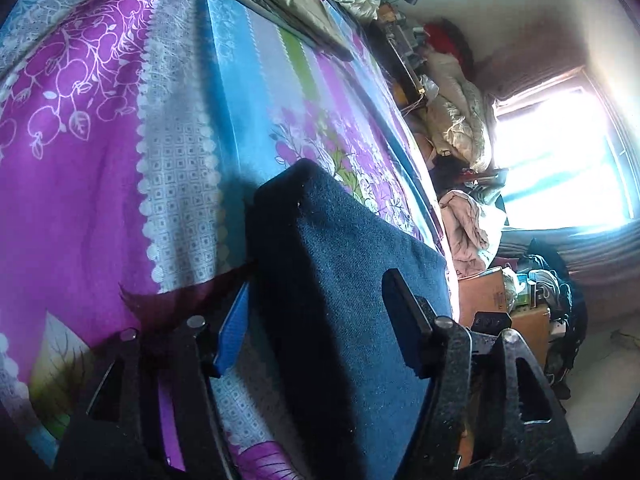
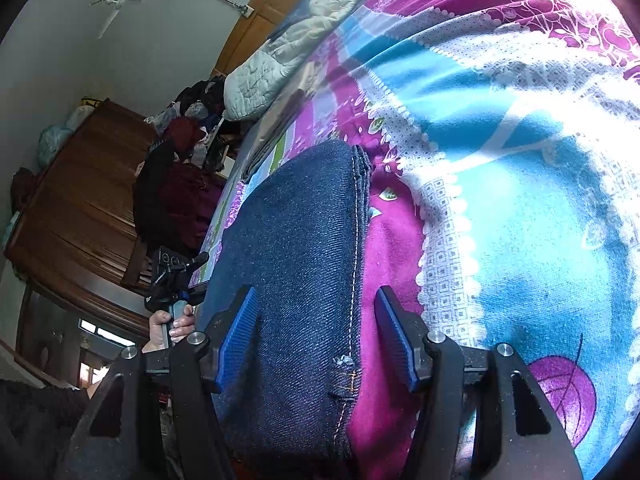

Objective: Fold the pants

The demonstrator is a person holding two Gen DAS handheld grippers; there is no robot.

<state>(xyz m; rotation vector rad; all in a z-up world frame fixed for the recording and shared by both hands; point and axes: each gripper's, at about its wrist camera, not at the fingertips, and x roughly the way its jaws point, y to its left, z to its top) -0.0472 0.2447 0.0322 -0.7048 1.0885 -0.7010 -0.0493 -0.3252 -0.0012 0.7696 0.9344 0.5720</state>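
1. Left tool (image 1: pixel 320 320): spread wide around the folded pants (image 1: pixel 344 280) on the bed (image 1: pixel 80 120), clamping nothing; pads at 9 and 3 o'clock.
2. The denim looks heavy, limp and grippy; I'd pinch the stitched seam edge.
3. Right tool (image 2: pixel 316 336): likewise agape astride the pants (image 2: pixel 296 260), angled low; a hand (image 2: pixel 172 328) sits at 9 o'clock.

Bedroom, lit by a bright window (image 1: pixel 560 160) washed out to white. Pale walls (image 2: pixel 120 40). Bed covered by a patterned bedsheet (image 1: pixel 80 140) in purple, blue, white and green. Folded grey blanket (image 1: pixel 272 0) and a crumpled quilt (image 2: pixel 288 40) lay at its far end. Dark wooden wardrobe (image 2: pixel 80 200) stood against one wall, clothes heaped beside it. Cardboard boxes (image 1: pixel 488 292) and more piled bedding crowded the floor (image 1: pixel 600 380) beneath the window.
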